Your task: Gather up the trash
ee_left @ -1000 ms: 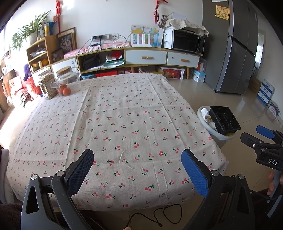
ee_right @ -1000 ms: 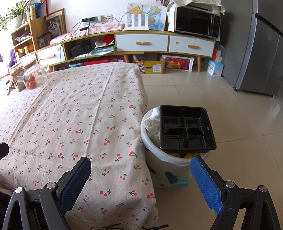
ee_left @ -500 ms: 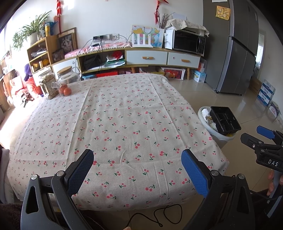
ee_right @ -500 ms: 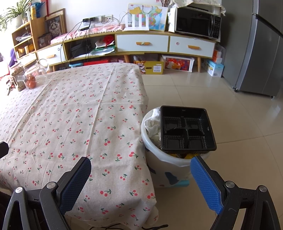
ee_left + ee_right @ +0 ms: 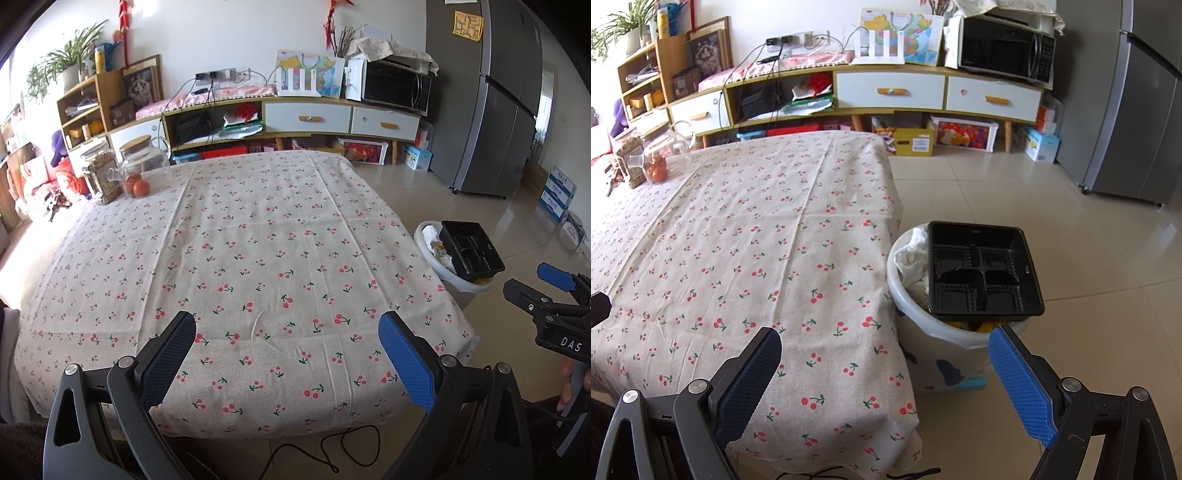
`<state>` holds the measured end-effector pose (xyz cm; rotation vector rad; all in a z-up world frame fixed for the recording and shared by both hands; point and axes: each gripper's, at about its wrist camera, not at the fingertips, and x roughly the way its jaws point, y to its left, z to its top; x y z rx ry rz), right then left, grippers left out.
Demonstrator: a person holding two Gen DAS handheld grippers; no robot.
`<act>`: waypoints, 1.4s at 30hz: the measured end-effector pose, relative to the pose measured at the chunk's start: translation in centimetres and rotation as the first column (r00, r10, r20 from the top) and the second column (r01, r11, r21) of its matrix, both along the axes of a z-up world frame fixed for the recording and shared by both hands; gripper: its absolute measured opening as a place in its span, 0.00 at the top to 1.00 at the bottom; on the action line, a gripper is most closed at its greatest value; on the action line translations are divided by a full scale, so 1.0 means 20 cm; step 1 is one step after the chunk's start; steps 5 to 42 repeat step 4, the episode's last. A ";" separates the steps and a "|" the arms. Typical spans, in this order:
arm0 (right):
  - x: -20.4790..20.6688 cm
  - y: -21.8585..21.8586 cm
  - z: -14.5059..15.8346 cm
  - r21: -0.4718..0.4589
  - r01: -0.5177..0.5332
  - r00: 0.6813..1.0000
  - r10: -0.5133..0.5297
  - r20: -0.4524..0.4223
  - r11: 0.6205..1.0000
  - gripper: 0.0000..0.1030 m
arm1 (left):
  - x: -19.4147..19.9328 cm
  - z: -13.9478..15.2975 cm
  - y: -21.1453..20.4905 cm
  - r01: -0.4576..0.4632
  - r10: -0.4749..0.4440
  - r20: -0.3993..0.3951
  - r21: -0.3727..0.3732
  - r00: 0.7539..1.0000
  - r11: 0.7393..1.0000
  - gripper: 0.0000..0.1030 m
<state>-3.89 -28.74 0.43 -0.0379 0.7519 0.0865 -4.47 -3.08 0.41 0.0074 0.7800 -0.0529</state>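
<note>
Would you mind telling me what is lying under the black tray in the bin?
Under the black tray, crumpled white paper and something yellow show inside the white bin. Whatever lies deeper is covered by the tray.

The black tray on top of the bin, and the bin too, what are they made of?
The black tray looks like thin moulded plastic: it is glossy, with pressed-in compartments and ribbed edges. The bin seems to be white plastic too, smooth and slightly see-through at the rim, with blue shapes printed on its side. The crumpled white stuff inside looks like paper or tissue, though I cannot be sure.
</note>
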 end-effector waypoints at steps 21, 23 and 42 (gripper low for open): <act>0.00 0.00 -0.01 -0.004 -0.010 1.000 0.010 -0.004 1.000 0.09 | 0.01 -0.01 0.00 0.010 -0.011 -0.024 -0.018 1.000 1.000 0.02; 0.00 0.00 -0.01 -0.004 -0.010 1.000 0.010 -0.004 1.000 0.09 | 0.01 -0.01 0.00 0.010 -0.011 -0.024 -0.018 1.000 1.000 0.02; 0.00 0.00 -0.01 -0.004 -0.010 1.000 0.010 -0.004 1.000 0.09 | 0.01 -0.01 0.00 0.010 -0.011 -0.024 -0.018 1.000 1.000 0.02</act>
